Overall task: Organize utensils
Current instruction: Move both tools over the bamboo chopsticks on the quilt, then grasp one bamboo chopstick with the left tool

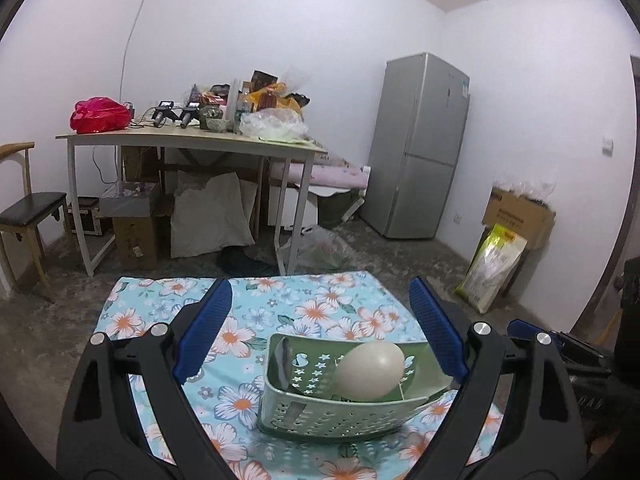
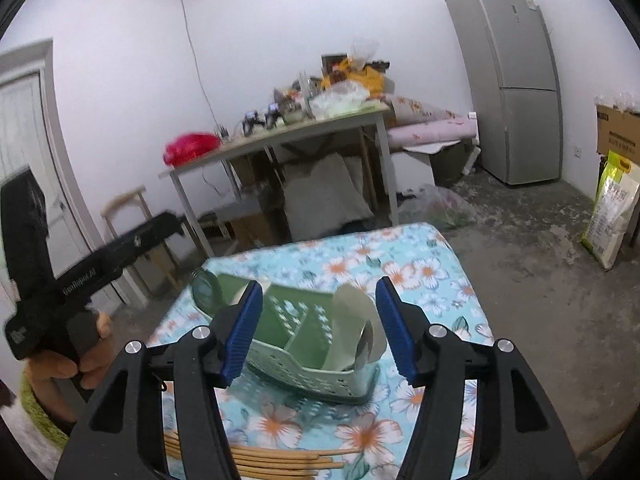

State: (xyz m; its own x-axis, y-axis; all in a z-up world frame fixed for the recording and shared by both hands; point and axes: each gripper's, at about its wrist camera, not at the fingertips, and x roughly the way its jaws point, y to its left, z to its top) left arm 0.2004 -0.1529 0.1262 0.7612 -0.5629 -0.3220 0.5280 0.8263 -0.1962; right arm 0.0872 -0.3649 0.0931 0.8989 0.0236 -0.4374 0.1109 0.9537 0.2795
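A pale green slotted utensil basket [image 1: 340, 416] stands on the floral tablecloth [image 1: 280, 304]. A pale spoon [image 1: 370, 372] leans in it, bowl up, and a dark utensil [image 1: 286, 360] sits in its left compartment. My left gripper [image 1: 320, 332] hovers open just before the basket, nothing between its blue pads. In the right wrist view my right gripper [image 2: 320, 330] is open too, with the basket [image 2: 280, 364] and the pale spoon [image 2: 352, 320] just beyond its fingers, untouched. Several wooden chopsticks [image 2: 280, 460] lie on the cloth under that gripper.
A person's hand [image 2: 92, 356] holds the left tool's black body [image 2: 80, 276] left of the basket. Across the concrete floor stand a cluttered table [image 1: 188, 142], a chair [image 1: 28, 208], a grey fridge [image 1: 420, 148], a cardboard box [image 1: 516, 212] and a bag [image 1: 492, 268].
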